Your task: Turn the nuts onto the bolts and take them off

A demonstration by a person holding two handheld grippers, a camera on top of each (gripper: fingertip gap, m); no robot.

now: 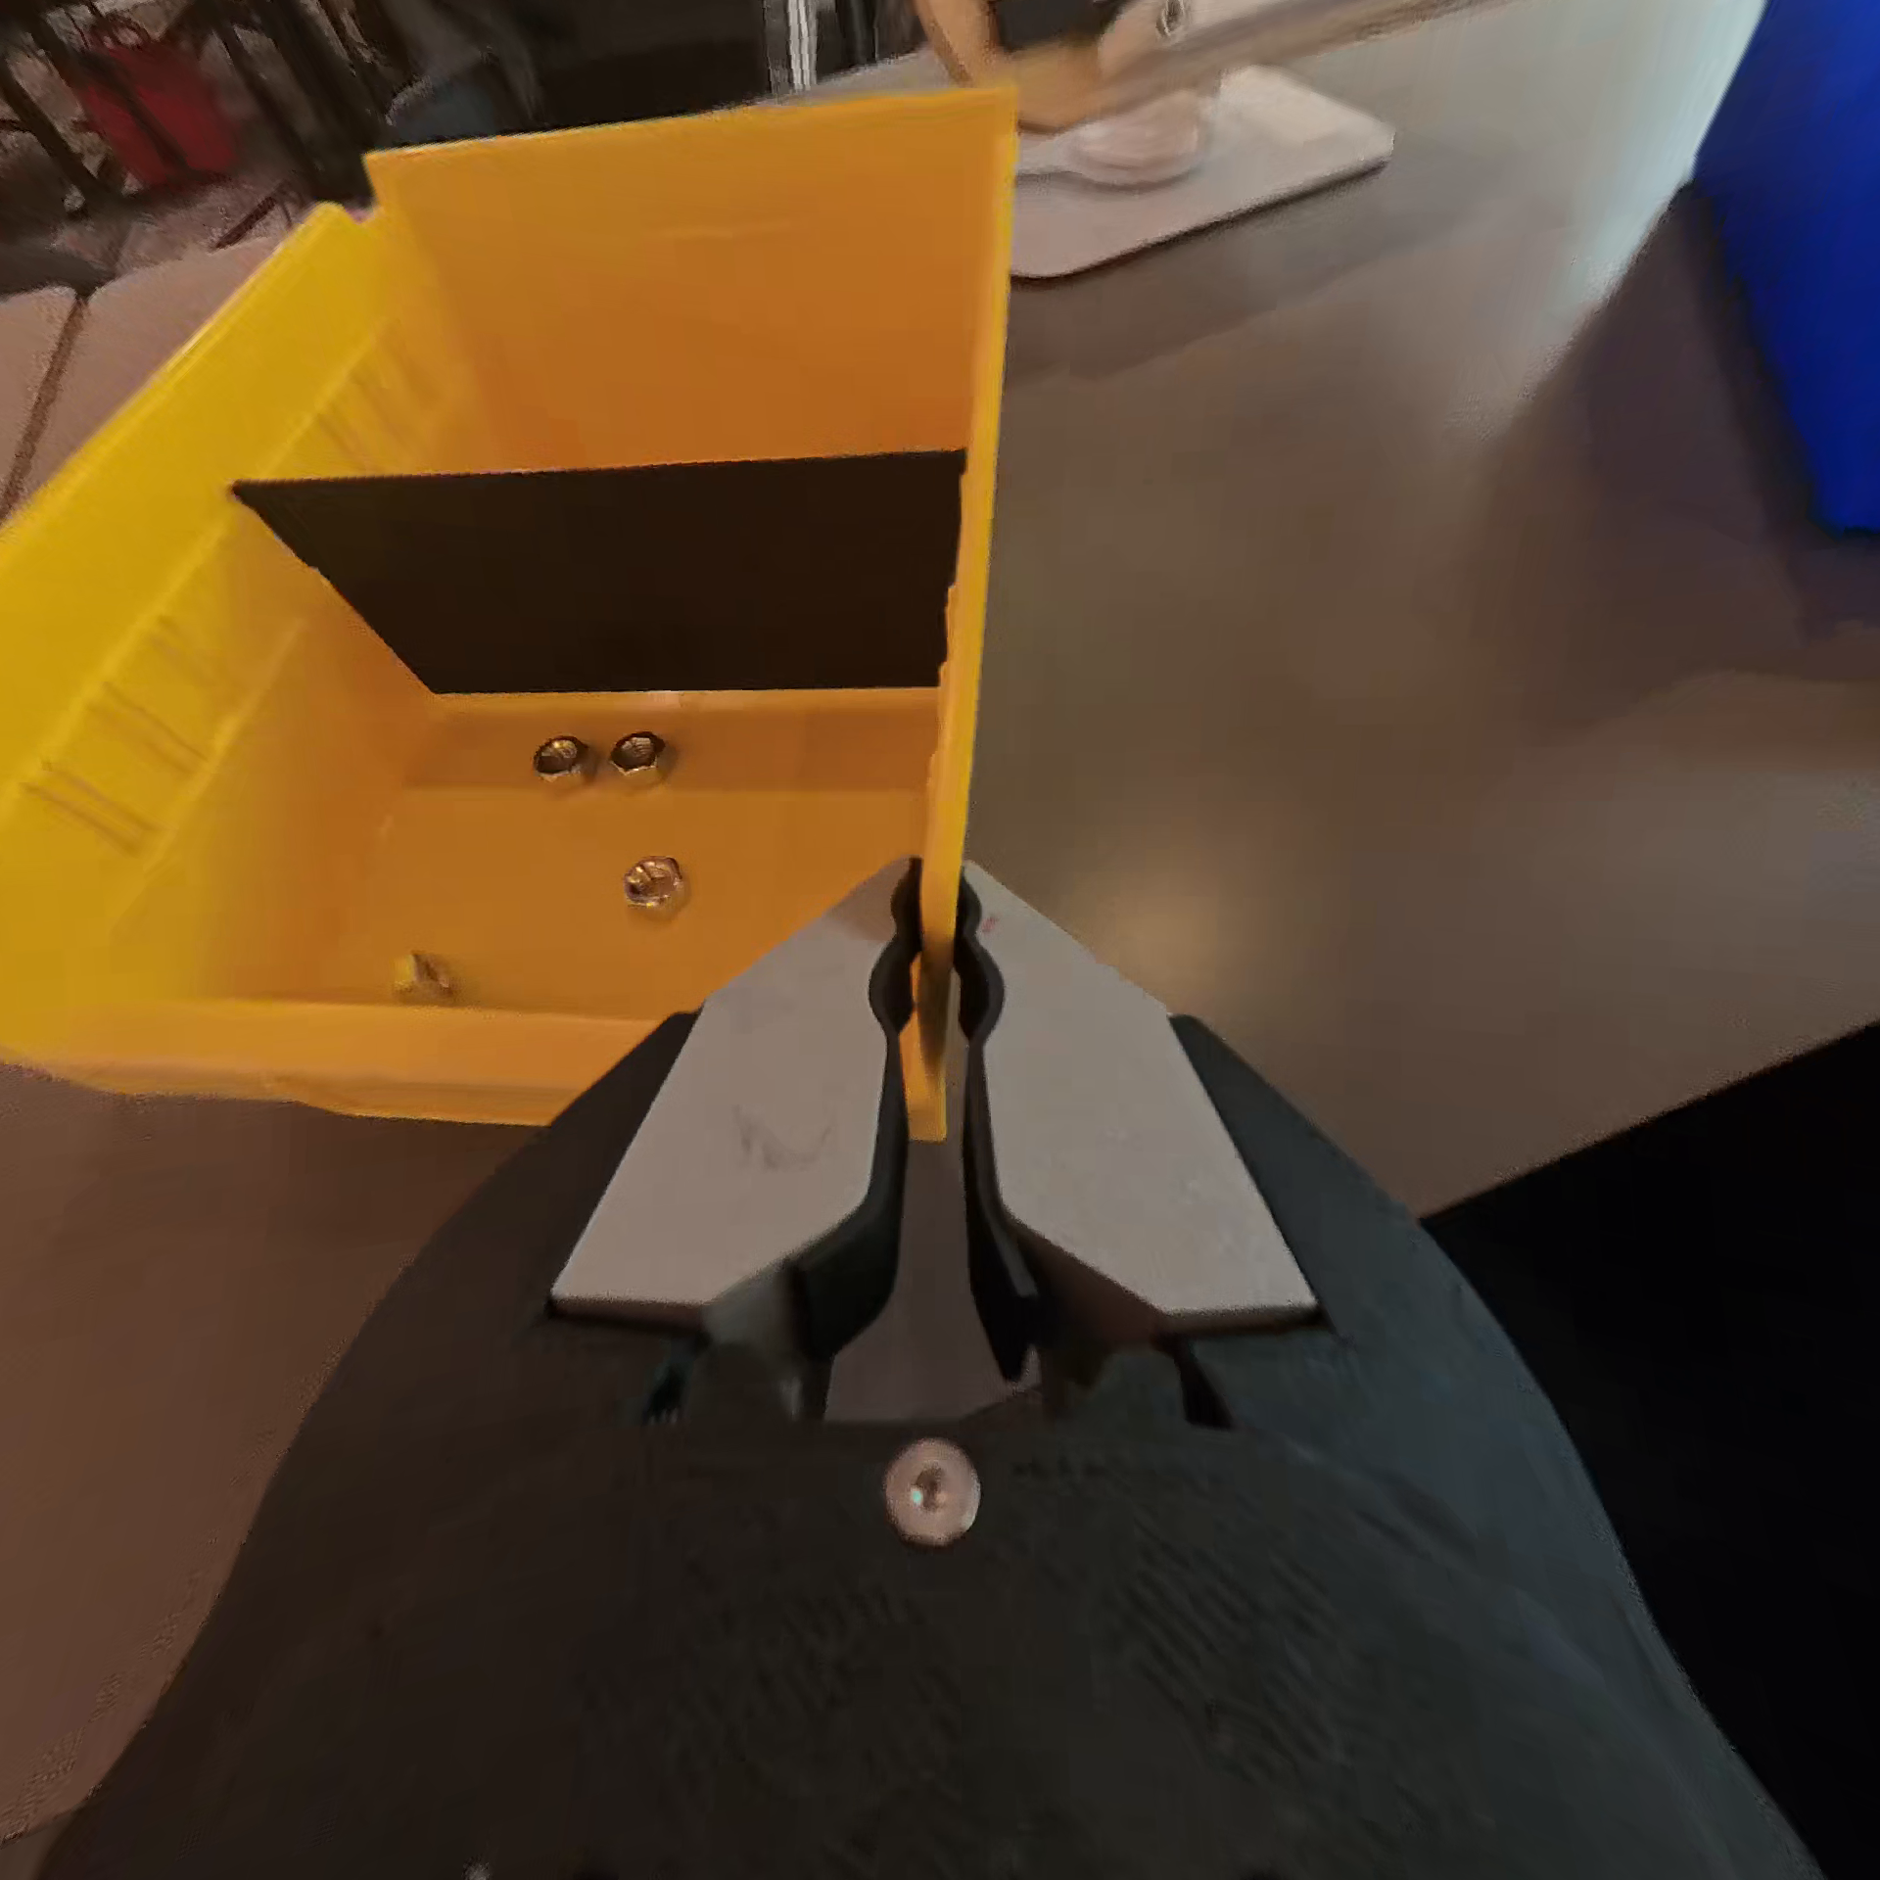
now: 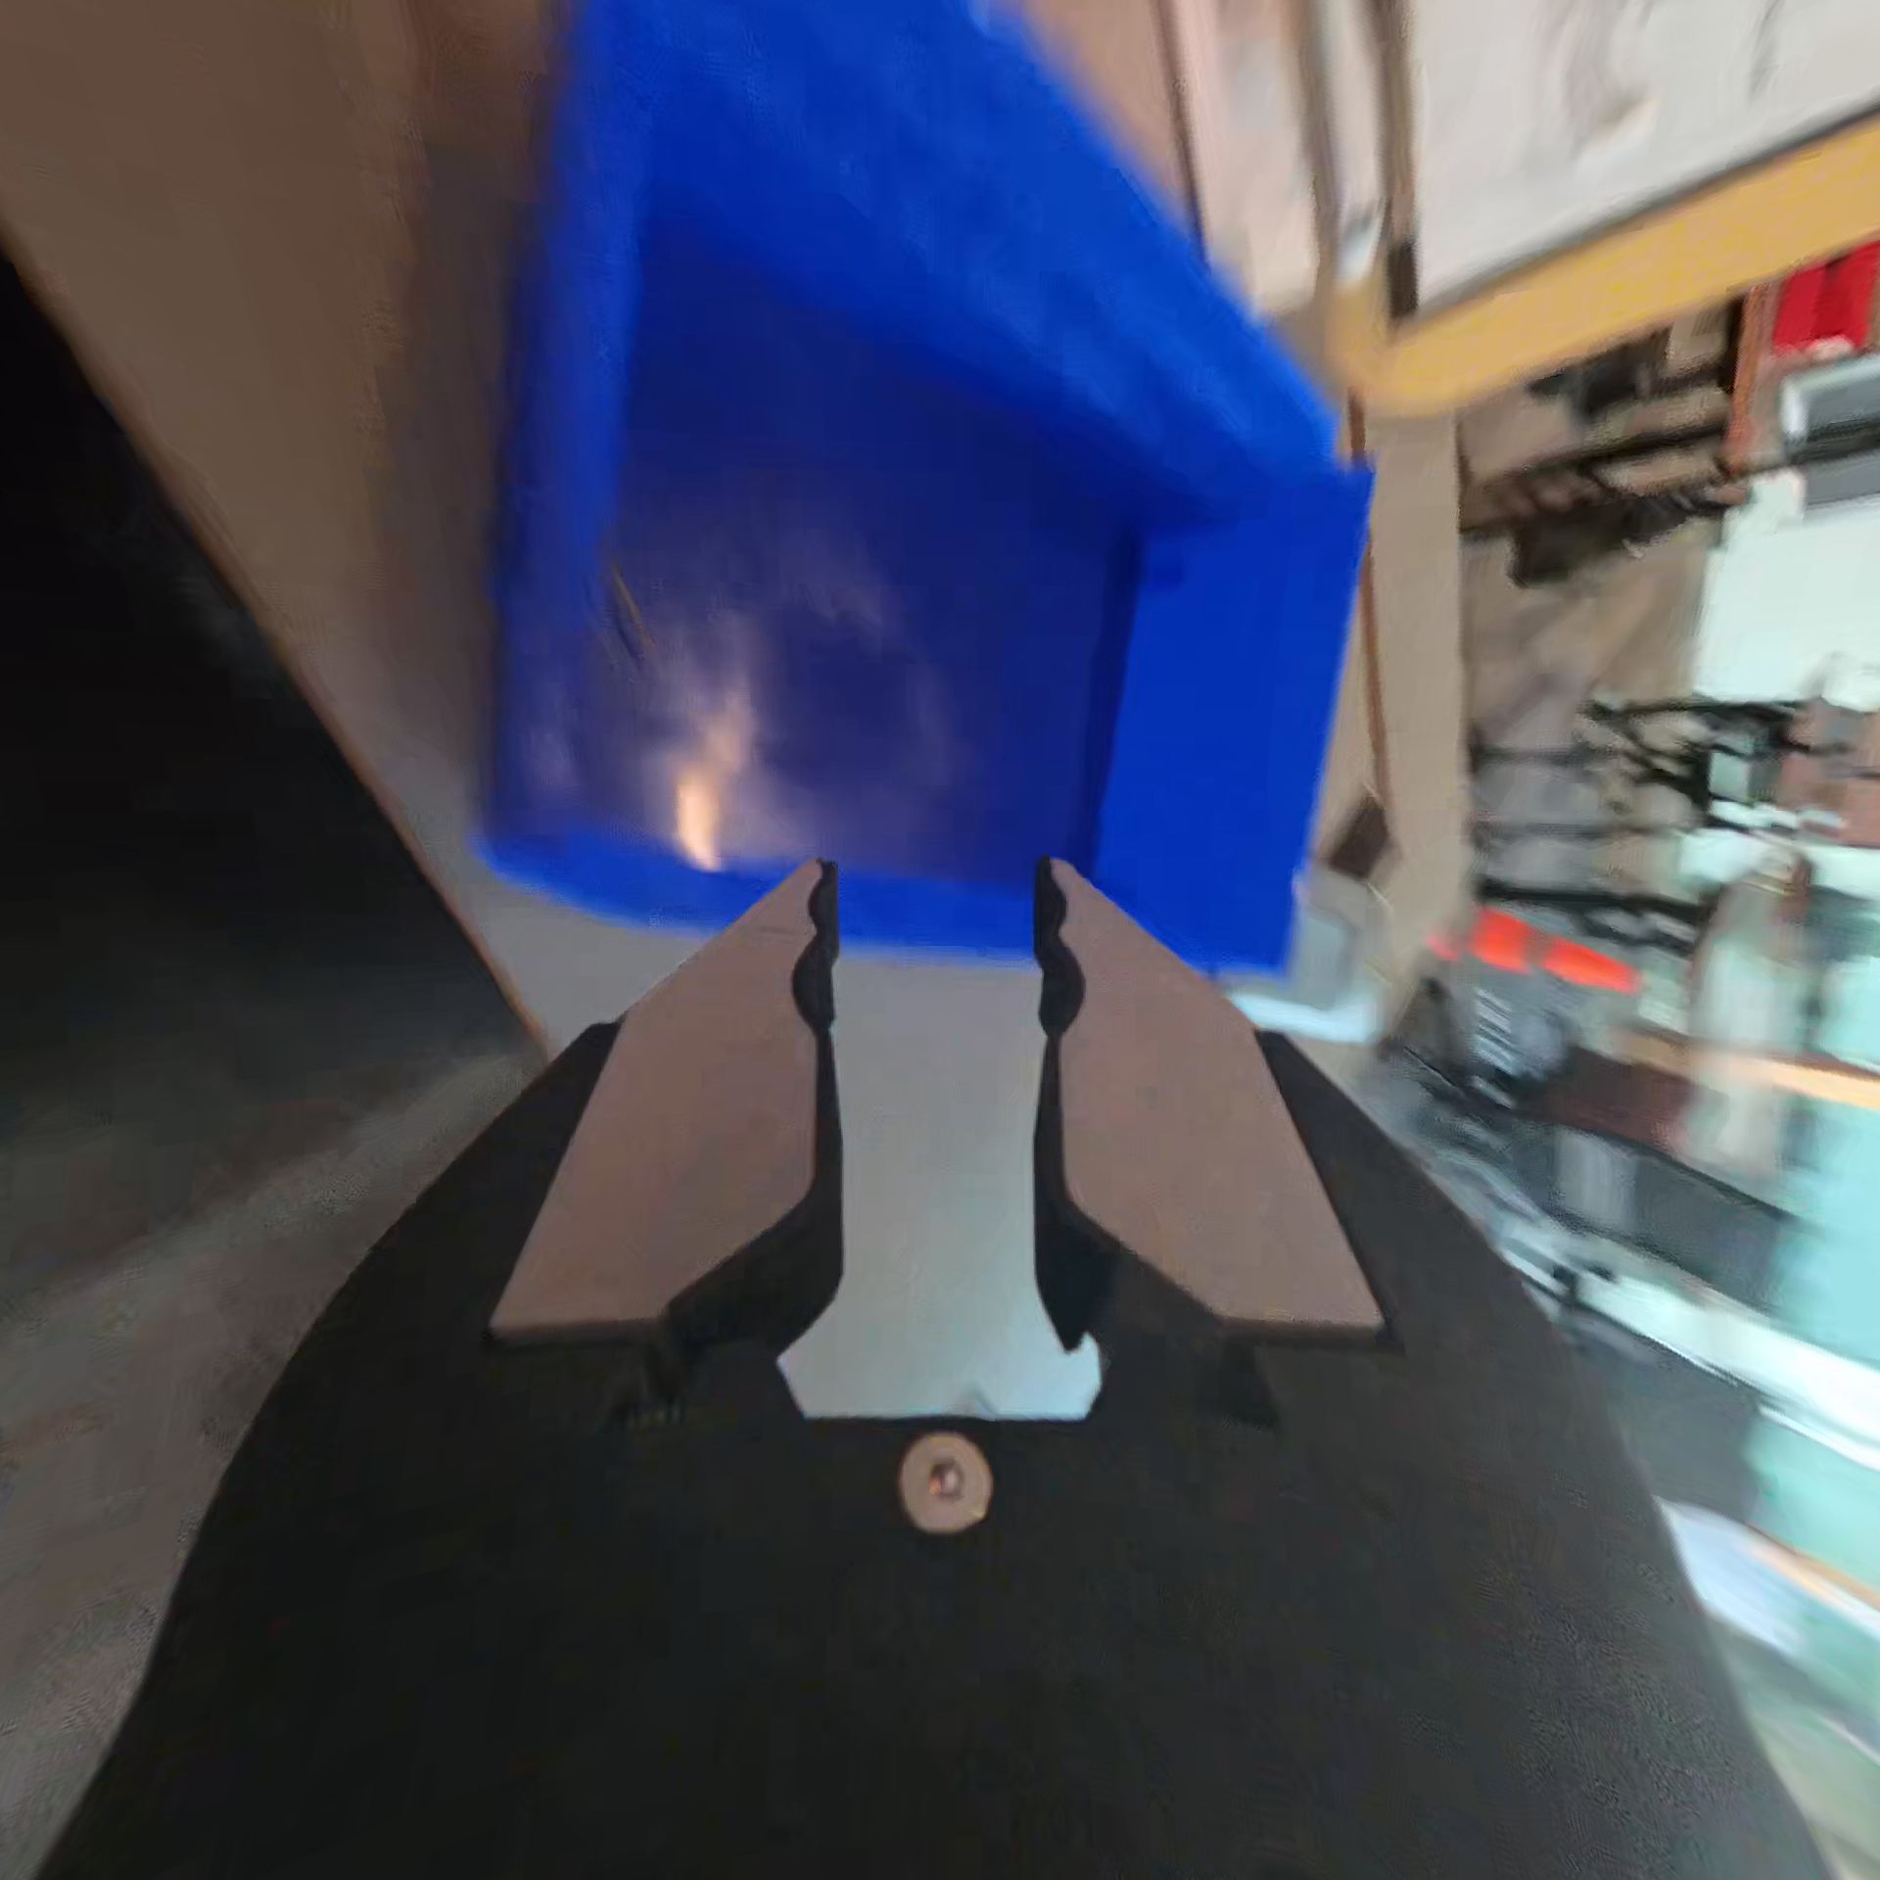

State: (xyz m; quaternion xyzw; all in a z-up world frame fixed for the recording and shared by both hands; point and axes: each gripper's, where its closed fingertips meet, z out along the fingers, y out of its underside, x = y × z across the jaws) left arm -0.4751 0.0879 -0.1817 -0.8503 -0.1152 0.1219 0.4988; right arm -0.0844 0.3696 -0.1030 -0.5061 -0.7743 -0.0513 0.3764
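A yellow bin (image 1: pixel 305 651) stands on the dark table in the left wrist view. A black divider (image 1: pixel 631 580) crosses it. Several metal nuts (image 1: pixel 651 880) lie loose on the floor of its near compartment. My left gripper (image 1: pixel 936 916) is shut on the bin's right side wall (image 1: pixel 977 509), one finger inside and one outside. In the right wrist view my right gripper (image 2: pixel 934 895) is open and empty, just before the near rim of a blue bin (image 2: pixel 916 427). That view is blurred by motion and the blue bin's contents are unclear. No bolts can be made out.
The table edge (image 1: pixel 1526 1170) drops off to the right of my left gripper. The blue bin shows at the far right of the left wrist view (image 1: pixel 1801 254). A pale flat base with a stand (image 1: pixel 1200 173) lies behind the yellow bin. Cluttered shelving (image 2: pixel 1679 814) fills the right background.
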